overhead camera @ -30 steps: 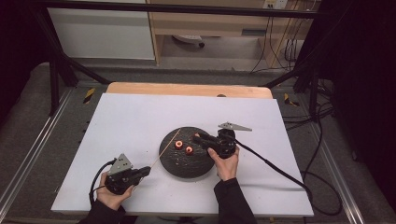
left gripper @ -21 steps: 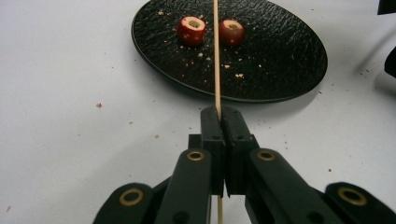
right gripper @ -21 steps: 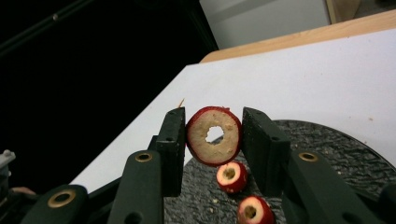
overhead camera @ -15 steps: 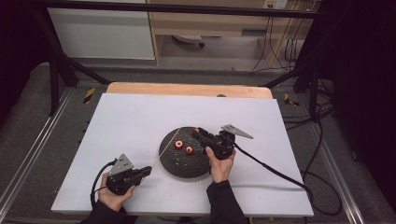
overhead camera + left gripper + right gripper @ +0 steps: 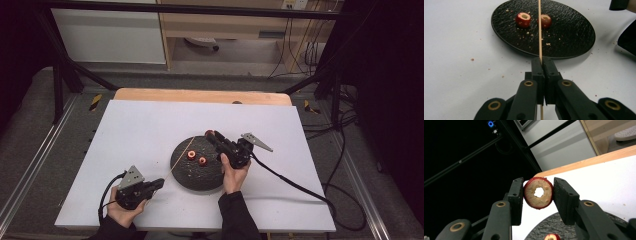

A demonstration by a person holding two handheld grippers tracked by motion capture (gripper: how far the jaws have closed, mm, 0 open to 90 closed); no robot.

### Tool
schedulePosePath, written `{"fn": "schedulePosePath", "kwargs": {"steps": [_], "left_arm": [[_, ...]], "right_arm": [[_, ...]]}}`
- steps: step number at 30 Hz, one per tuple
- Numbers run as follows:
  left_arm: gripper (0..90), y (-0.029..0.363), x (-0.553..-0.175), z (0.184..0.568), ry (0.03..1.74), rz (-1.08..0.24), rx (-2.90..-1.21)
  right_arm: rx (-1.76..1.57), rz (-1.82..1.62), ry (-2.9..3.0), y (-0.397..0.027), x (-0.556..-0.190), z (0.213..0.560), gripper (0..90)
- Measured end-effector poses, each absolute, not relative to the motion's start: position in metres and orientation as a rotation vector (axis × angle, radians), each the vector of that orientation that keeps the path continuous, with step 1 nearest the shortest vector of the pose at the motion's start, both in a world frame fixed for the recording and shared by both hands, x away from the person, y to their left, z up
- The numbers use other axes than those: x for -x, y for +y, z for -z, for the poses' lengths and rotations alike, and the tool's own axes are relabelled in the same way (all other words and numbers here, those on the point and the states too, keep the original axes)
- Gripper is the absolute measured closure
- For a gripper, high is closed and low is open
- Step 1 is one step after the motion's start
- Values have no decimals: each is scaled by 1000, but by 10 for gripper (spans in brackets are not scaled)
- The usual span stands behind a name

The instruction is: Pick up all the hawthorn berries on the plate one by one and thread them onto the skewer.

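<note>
A black round plate lies mid-table with two red cored fruit pieces on it. My left gripper rests low at the plate's front left, shut on a thin wooden skewer that slants up over the plate. In the left gripper view the skewer runs from the closed jaws across the plate, between the two fruit pieces. My right gripper hovers over the plate's far right rim, shut on a cored red fruit ring whose hole faces the camera.
Crumbs dot the plate and the white tabletop. The right gripper's cable trails across the table to the right edge. A wooden strip borders the far side. Black frame bars and loose cables stand beyond.
The right gripper has turned slightly in the hand, its grey top plate swinging to the right, with the fruit ring still held. The left gripper and skewer stay put.
</note>
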State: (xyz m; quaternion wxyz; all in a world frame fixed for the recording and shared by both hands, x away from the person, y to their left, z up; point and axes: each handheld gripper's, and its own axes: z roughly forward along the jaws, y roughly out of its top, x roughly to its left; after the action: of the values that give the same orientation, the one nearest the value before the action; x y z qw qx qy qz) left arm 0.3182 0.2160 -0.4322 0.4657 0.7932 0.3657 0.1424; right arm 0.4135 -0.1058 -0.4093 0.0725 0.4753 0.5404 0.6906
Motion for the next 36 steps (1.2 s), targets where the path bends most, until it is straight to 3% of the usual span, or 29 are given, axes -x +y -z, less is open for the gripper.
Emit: {"fn": "schedulePosePath", "kwargs": {"steps": [36], "left_arm": [[884,180,-316,426,885,-329,-1908]], "right_arm": [[-1404,-2201,1458,-104,-419,411,617]]}}
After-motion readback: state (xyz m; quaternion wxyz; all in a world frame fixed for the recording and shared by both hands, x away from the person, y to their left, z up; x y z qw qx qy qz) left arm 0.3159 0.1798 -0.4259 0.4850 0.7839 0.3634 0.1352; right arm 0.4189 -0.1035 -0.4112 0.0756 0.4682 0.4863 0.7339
